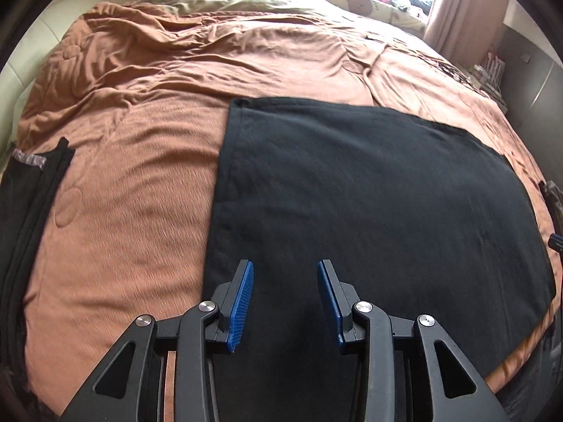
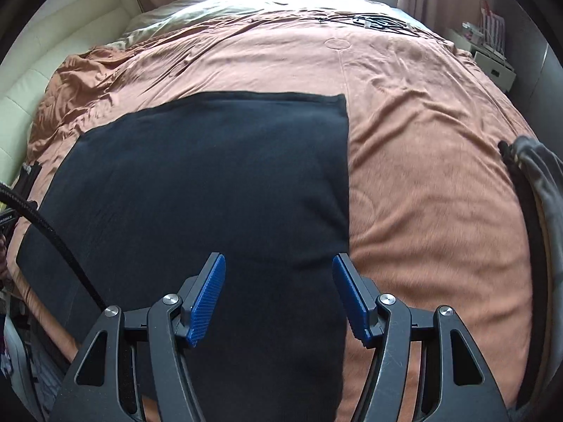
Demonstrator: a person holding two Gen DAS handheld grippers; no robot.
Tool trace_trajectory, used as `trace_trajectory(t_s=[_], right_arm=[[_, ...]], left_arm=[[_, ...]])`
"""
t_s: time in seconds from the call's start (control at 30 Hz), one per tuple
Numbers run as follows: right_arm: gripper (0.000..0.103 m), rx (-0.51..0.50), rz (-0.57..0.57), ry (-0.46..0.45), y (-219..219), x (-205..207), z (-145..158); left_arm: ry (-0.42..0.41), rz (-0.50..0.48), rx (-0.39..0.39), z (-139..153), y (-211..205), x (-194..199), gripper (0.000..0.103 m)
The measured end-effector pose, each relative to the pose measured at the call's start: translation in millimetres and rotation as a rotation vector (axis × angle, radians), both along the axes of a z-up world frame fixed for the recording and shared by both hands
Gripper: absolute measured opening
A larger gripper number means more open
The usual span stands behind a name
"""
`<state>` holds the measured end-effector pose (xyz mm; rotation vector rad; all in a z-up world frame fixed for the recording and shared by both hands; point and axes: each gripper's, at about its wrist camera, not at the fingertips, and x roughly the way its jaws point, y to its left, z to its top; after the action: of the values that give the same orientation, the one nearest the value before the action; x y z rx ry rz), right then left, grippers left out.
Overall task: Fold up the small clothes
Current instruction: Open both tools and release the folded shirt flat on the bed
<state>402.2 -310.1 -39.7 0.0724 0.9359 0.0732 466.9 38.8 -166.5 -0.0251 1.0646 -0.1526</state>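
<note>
A flat black rectangular cloth garment (image 1: 369,204) fills the centre of both frames on the rumpled orange-brown bed quilt (image 1: 133,147). The left gripper (image 1: 285,299) and right gripper (image 2: 279,295) hover with jaws apart, empty. Best pinch both near corners evenly, lift together, keeping edges aligned

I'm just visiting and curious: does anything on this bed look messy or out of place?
The black garment lies flat and tidy. The brown quilt is rumpled toward the far left, and a tangle of black cables sits on its far end. Both grippers are open.
</note>
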Motion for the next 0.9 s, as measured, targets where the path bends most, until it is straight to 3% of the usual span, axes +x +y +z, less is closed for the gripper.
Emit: trace_trajectory(t_s=[0.3, 0.47, 0.53, 0.63, 0.77, 0.9], right_arm=[[0.061, -0.018, -0.03, 0.045, 4.4, -49.8, -27.2], [0.061, 0.004, -0.048, 0.049, 2.0, -74.3, -30.4], [0.061, -0.009, -0.045, 0.044, 3.5, -83.7, -30.5], [0.061, -0.022, -0.049, 0.041, 5.7, -95.6, -29.1], [0.061, -0.025, -0.098, 0.065, 2.3, -106.8, -26.2], [0.061, 0.067, -0.134, 0.042, -10.3, -125.2, -20.1]], left_arm=[[0.019, 0.026, 0.083, -17.3, 5.8, -44.0, 0.043], [0.006, 0.054, 0.054, -22.6, 22.3, -70.0, 0.045], [0.011, 0.08, 0.082, -23.0, 27.6, -77.9, 0.052], [0.024, 0.121, 0.006, -24.4, 45.0, -89.8, 0.053], [0.012, 0.157, -0.007, -18.9, 58.4, -103.2, 0.053], [0.006, 0.211, -0.046, -13.7, 76.9, -113.4, 0.053]])
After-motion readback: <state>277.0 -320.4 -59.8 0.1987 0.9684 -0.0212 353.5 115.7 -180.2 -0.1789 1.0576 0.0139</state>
